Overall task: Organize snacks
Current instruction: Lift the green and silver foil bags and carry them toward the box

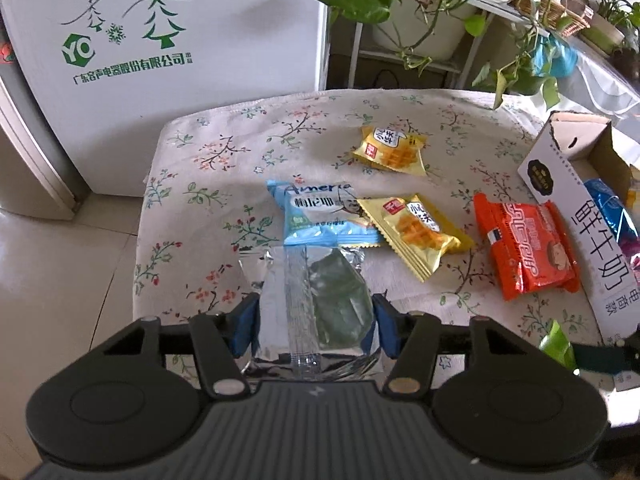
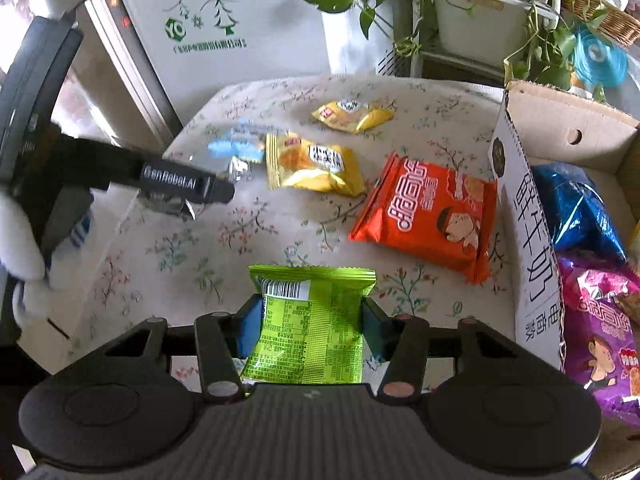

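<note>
On the tabletop (image 1: 192,184): loose snacks, floral cloth.
Left gripper (image 1: 316,320): clamped on a silver packet (image 1: 316,300), long axis pointing away from the camera.
Right gripper (image 2: 312,324): clamped on a green packet (image 2: 312,320), barcode end pointing away, lengthwise too.
Right view only: purple bag (image 2: 600,332) inside the cardboard box (image 2: 568,120).

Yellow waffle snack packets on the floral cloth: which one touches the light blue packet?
The nearer yellow waffle packet: its corner overlaps the light blue packet. The farther yellow packet lies alone.
</note>
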### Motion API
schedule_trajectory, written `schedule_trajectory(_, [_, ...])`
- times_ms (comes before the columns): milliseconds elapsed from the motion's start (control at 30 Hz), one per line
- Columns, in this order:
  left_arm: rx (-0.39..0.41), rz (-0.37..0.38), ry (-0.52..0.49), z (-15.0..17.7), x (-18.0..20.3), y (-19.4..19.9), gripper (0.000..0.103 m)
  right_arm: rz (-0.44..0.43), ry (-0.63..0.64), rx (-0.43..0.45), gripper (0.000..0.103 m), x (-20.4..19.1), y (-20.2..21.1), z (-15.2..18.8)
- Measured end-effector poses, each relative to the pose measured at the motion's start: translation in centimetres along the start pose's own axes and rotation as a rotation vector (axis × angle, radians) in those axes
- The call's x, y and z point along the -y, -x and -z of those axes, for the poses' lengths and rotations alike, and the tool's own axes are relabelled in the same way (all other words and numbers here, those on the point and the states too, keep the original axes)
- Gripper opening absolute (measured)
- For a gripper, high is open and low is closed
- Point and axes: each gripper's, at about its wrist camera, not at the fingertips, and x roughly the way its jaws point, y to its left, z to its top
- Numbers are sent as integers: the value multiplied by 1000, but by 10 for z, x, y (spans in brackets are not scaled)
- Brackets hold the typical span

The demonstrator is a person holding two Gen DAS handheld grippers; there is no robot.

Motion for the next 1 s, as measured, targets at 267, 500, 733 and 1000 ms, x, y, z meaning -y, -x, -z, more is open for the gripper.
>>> schedule_trajectory(267, [34, 2, 14, 4, 1, 23, 58, 4, -9, 41, 58, 0, 8, -8])
schedule_trajectory(500, [46, 36, 9, 10, 11, 40, 58, -2, -32, 66, 58, 5, 16, -13])
schedule_trajectory(733, [68, 47, 5, 27, 22, 54, 58, 0, -55, 98, 58, 12, 26, -19])
schedule_trajectory(1000, [159, 37, -20, 54, 34, 77, 58, 10, -64, 118, 58, 16, 32, -19])
